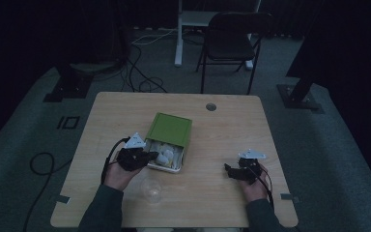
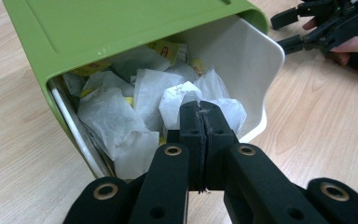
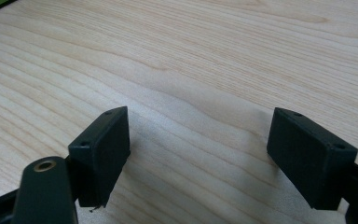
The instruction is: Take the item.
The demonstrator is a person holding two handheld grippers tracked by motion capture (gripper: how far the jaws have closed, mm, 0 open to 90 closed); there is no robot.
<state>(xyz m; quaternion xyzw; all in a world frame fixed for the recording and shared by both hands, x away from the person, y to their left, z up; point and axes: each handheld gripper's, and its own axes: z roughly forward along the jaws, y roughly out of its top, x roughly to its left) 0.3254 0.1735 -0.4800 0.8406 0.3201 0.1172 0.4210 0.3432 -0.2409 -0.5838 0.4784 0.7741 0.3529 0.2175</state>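
Tea bags (image 2: 135, 100) visible inside green box (image 1: 169, 129)

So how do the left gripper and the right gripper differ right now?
The left gripper has its jaws pressed shut, while the right gripper has them wide apart. The left gripper sits at the mouth of the green box, its tips against the white tea bags; the right gripper stands apart over bare table, with nothing between its jaws. Both are black, hand-held and low over the table.
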